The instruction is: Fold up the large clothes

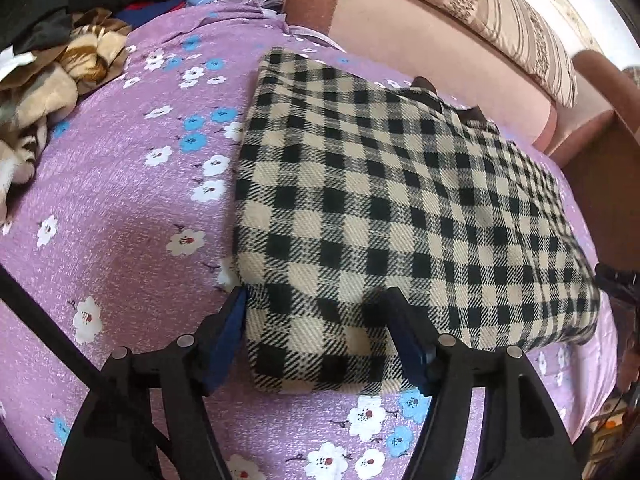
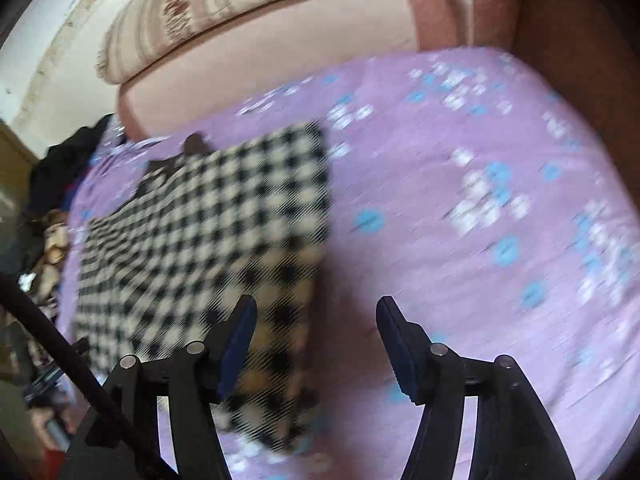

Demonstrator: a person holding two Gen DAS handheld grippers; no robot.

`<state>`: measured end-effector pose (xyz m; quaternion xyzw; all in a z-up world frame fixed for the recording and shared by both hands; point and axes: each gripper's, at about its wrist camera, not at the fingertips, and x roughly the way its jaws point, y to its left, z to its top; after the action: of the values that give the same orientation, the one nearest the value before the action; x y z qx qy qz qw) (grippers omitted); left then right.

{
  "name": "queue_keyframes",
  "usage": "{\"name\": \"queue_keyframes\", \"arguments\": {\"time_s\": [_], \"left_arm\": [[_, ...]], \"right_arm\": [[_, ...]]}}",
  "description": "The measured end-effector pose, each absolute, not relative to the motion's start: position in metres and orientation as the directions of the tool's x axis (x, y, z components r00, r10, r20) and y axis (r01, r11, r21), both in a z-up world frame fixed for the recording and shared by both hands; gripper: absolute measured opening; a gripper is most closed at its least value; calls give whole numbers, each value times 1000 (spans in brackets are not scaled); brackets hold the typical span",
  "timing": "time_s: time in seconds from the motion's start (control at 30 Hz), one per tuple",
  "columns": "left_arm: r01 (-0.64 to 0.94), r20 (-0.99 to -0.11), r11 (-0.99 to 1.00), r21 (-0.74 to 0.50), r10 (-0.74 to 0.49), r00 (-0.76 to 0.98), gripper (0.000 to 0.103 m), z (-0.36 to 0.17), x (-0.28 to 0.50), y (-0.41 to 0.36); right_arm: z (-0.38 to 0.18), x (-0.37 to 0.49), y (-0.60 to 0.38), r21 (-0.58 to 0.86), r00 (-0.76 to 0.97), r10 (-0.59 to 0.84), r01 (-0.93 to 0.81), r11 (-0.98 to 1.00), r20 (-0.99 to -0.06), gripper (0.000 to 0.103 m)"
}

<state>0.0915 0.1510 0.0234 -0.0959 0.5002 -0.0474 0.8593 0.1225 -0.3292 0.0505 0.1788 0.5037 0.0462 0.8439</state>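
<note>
Checked garment (image 1: 380, 200) folded flat on the bed sheet (image 1: 132, 184). Left tongs (image 1: 316, 300) apart, straddling its near corner, not clamped. Right tongs (image 2: 316, 308) apart too, garment just left of them; that view is blurred. Clothes pile (image 1: 52, 64) far left.

Home bedroom, floral purple bedsheet (image 1: 120, 200), striped pillow (image 1: 500, 16), heaped clothes (image 1: 60, 40)
</note>
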Motion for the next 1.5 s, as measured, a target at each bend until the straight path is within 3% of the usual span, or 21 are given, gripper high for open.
{"name": "queue_keyframes", "arguments": {"time_s": [0.03, 0.07, 0.1, 0.13, 0.27, 0.37, 0.57, 0.7, 0.83, 0.9, 1.23, 1.5], "left_arm": [[15, -851, 979, -205, -186, 491, 39, 24, 92, 147], [32, -855, 981, -191, -182, 486, 19, 25, 93, 145], [48, -853, 981, -189, -188, 487, 17, 29, 93, 144], [58, -844, 979, -196, -199, 497, 14, 36, 91, 145], [83, -822, 970, -230, -239, 518, 12, 60, 82, 153], [85, -837, 970, -228, -240, 492, 12, 57, 79, 154], [59, -885, 982, -179, -187, 427, 14, 38, 70, 159], [36, -865, 972, -233, -224, 450, 19, 46, 66, 181], [-36, -844, 989, -140, -100, 527, 22, 63, 62, 196], [-73, -828, 983, -167, -99, 552, 30, 68, 61, 203], [53, -764, 961, -271, -248, 596, 42, 82, 59, 149], [169, -761, 937, -307, -348, 547, 42, 73, 85, 65]], "right_arm": [[44, 118, -321, 366, 480, 279, 96, 926, -832, 68], [35, 113, -312, 396, 462, 317, 82, 915, -828, 61], [25, 109, -300, 431, 427, 368, 58, 900, -826, 21], [21, 107, -293, 439, 406, 387, 42, 897, -828, 5], [48, 95, -289, 345, 445, 316, -17, 938, -838, 5], [64, 96, -315, 314, 470, 255, 49, 948, -845, 5], [23, 92, -294, 211, 379, 169, 71, 975, -910, 7], [21, 73, -304, 242, 432, 164, 131, 961, -887, 41], [38, 47, -322, 294, 503, 185, 146, 945, -844, 51], [45, 35, -326, 311, 530, 193, 142, 940, -826, 63], [9, 20, -329, 514, 541, 354, 175, 840, -763, 66], [-4, 4, -325, 627, 613, 415, 174, 760, -672, 68]]}}
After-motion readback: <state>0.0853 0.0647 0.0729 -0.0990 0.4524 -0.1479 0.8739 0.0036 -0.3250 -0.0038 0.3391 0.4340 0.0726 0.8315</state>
